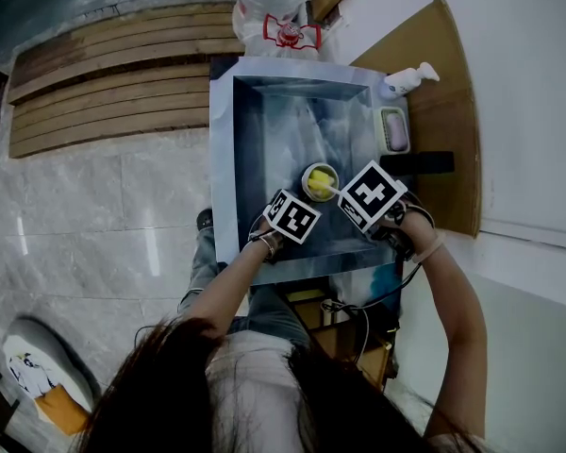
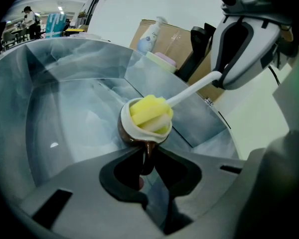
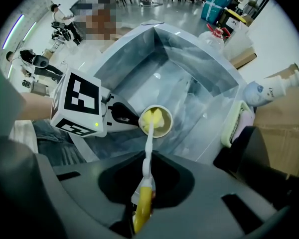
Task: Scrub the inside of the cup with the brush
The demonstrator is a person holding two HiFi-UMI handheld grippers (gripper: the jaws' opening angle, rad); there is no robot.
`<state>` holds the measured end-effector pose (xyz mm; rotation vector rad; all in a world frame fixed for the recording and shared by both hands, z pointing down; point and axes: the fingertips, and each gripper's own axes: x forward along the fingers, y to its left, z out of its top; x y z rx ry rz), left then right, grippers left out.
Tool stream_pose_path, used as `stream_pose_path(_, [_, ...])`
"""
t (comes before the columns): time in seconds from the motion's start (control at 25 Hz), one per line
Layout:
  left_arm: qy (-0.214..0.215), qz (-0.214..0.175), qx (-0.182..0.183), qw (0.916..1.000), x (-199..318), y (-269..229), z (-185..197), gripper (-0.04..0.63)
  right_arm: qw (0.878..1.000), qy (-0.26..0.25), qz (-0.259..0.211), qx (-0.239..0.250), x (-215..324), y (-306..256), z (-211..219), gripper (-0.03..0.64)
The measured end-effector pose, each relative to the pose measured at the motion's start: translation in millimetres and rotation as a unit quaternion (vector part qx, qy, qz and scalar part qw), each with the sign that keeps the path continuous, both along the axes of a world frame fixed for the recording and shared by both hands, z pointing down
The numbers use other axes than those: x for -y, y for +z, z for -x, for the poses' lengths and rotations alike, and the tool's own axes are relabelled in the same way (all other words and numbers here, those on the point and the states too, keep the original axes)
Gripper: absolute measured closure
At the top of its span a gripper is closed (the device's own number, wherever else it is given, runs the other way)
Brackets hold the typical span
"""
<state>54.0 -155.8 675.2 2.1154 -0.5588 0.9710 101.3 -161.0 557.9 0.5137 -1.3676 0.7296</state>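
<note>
- Cup hangs over the steel sink, its handle pinched between the left gripper's narrowly parted jaws.
- Right gripper, nearly closed, clamps the brush; its yellow sponge head sits inside.

Grey left tool, black-and-white marker cube, wrist bracelet, blue jeans

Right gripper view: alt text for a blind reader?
The right tool grips a brush by its handle, yellow sponge head inside a cup that the left tool holds in a steel sink.
</note>
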Motion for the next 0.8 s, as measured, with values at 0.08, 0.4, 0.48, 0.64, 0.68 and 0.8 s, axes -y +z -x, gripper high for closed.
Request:
stream_pose_path(0.08, [0.000, -0.001, 0.000, 1.0000, 0, 0, 0, 0.518, 1.000, 0.009, -0.010, 0.004, 3, -1, -2, 0.568])
stream_pose_path(0.4, [0.003, 0.006, 0.005, 1.0000, 1, 1, 0, 0.518, 0.998, 0.043, -0.041, 0.024, 7, -7, -7, 0.568])
stream_pose_path(0.48, [0.004, 0.007, 0.008, 0.9999, 1, 1, 0, 0.518, 0.997, 0.052, -0.047, 0.029, 5, -6, -9, 0.568])
stream_pose_path(0.64, [0.004, 0.005, 0.010, 0.9999, 4, 0, 1, 0.518, 0.995, 0.075, -0.058, 0.041, 2, -8, -13, 0.568])
stream_pose_path(0.68, [0.001, -0.010, 0.002, 1.0000, 11, -5, -1, 0.518, 0.994, 0.081, -0.061, 0.046, 1, -8, -14, 0.568])
stream_pose_path(0.8, [-0.003, -0.026, -0.015, 0.9996, 22, -13, -4, 0.515, 0.991, 0.099, -0.067, 0.058, -3, -9, -18, 0.568])
